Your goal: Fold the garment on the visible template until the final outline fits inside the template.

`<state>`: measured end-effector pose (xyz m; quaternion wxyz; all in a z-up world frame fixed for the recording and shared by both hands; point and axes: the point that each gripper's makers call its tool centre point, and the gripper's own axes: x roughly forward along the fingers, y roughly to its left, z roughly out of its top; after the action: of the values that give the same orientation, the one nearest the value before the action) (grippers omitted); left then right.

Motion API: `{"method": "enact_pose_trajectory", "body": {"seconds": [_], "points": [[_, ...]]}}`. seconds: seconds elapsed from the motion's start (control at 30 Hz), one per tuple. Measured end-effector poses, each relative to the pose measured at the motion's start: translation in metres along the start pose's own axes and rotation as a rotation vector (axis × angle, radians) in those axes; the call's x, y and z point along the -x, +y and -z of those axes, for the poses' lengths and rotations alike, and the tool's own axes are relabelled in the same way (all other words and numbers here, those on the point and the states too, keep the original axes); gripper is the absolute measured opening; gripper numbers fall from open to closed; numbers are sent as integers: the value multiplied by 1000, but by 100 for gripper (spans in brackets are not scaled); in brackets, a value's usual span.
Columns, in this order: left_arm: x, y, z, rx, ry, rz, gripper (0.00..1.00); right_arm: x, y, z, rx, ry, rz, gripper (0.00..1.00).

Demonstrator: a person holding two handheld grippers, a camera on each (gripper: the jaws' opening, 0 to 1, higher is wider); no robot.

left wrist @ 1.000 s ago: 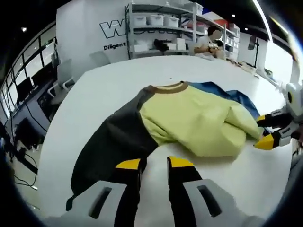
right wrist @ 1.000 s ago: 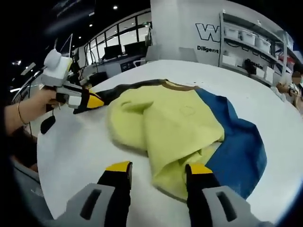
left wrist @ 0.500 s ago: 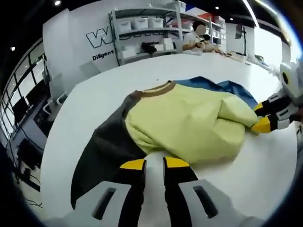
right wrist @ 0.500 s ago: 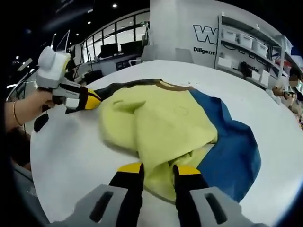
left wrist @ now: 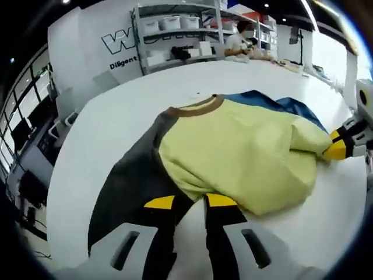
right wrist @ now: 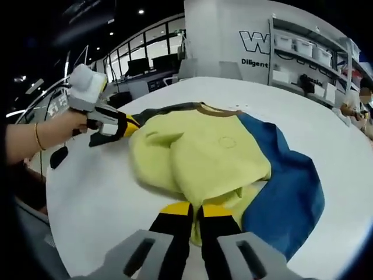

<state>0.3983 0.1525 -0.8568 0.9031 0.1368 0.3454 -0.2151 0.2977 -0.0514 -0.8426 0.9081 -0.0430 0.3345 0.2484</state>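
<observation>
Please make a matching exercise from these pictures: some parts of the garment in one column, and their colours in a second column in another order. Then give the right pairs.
Things:
1. collar
2. middle panel
3. sleeve at the left gripper
4. sleeve on the far side from it

Colours:
A. blue
B. dark grey
C. brown
D. pale yellow

Pairs: 1-C, 2-D, 3-B, 4-A

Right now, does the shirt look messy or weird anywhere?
Yes. The shirt lies rumpled on the white table, not flat: its yellow front is bunched into puffy folds, the blue sleeve sprawls out to one side and the dark sleeve to the other. Nothing looks torn or spilled.
</observation>
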Motion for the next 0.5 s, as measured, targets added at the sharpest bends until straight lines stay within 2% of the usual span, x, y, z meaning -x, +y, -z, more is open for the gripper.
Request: {"method": "enact_pose_trajectory", "body": {"seconds": [0.03, 0.07, 0.1, 0.17, 0.2, 0.23, 0.5], "points": [[1, 4, 3, -61, 28, -30, 14, 1, 0, -2, -5, -7, -3, 0], [0, 5, 3, -88, 25, -42, 14, 2, 0, -3, -7, -9, -5, 0], [-1, 1, 1, -56, 7, -22, 13, 3, 0, -4, -11, -13, -5, 0], [-1, 0, 1, -45, 8, -15, 12, 5, -1, -6, -24, -20, -6, 0], [-3, 1, 1, -1, 4, -3, 12, 5, -1, -7, -33, -24, -11, 0], [-3, 2, 1, 7, 5, -3, 12, 6, 0, -9, -42, -27, -18, 0], [3, -6, 1, 3, 11, 24, 5, 11, -3, -17, -81, -49, -30, 0]]}}
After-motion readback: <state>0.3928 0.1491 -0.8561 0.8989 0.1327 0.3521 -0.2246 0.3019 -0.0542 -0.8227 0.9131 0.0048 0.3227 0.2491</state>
